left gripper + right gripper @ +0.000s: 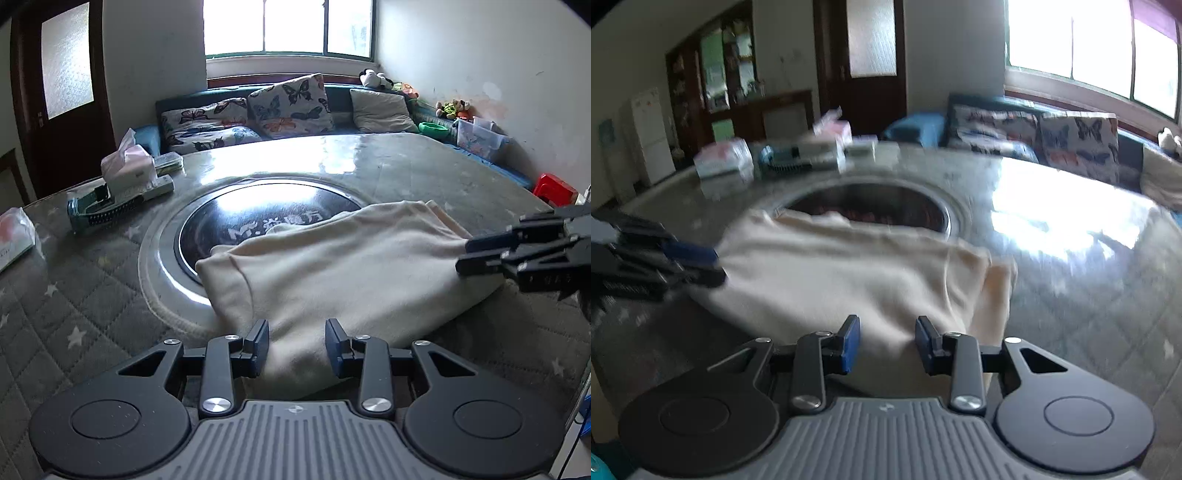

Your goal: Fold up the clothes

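A cream garment (pixel 332 273) lies folded over on the round table, partly covering the dark glass centre disc (pixel 236 218). It also shows in the blurred right wrist view (pixel 849 273). My left gripper (pixel 297 345) is open with the garment's near edge between its fingers, not pinched. My right gripper (pixel 886 343) is open at the garment's right edge. In the left wrist view the right gripper (pixel 469 256) comes in from the right at the cloth's edge. In the right wrist view the left gripper (pixel 713 266) sits at the cloth's left edge.
The table has a grey quilted cover with stars (pixel 74 295). A tissue box (pixel 125 166), a remote and a teal comb-like tool (pixel 99 214) sit at its far left. A sofa with butterfly cushions (pixel 288 103) stands behind. A red stool (pixel 554 188) is at the right.
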### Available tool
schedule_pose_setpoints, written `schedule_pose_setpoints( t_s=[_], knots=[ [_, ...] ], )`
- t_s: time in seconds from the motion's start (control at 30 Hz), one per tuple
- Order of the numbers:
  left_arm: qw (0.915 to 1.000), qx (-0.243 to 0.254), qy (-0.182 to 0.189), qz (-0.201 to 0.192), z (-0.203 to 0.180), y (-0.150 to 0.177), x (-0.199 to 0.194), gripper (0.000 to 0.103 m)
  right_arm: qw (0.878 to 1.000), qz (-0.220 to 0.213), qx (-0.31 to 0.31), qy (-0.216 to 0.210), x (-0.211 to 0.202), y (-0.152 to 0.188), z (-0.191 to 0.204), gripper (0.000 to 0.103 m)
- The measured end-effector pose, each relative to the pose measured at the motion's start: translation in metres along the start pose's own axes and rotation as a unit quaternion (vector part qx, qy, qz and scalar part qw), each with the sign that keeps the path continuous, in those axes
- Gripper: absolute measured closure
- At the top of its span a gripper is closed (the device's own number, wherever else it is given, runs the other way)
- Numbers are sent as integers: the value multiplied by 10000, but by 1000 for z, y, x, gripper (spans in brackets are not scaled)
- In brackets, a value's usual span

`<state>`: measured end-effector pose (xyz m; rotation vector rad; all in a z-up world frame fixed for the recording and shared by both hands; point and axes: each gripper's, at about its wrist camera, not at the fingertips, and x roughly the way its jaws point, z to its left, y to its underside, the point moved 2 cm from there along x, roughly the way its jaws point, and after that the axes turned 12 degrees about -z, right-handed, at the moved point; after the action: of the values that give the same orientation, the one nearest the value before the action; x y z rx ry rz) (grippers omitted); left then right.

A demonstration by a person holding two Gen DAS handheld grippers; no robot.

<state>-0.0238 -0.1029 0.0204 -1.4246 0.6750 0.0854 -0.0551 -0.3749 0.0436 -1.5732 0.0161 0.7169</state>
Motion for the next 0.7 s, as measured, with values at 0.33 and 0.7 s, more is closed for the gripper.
schedule_pose_setpoints(
  t_s=[0.33,0.7],
  knots=[
    [10000,-52,47,17,-2,-6,1,63,9998,-51,-53,-196,5,-7,14,68],
    [9993,-336,105,140,-2,-3,4,45,9990,151,-126,-405,25,-3,28,52]
  ],
)
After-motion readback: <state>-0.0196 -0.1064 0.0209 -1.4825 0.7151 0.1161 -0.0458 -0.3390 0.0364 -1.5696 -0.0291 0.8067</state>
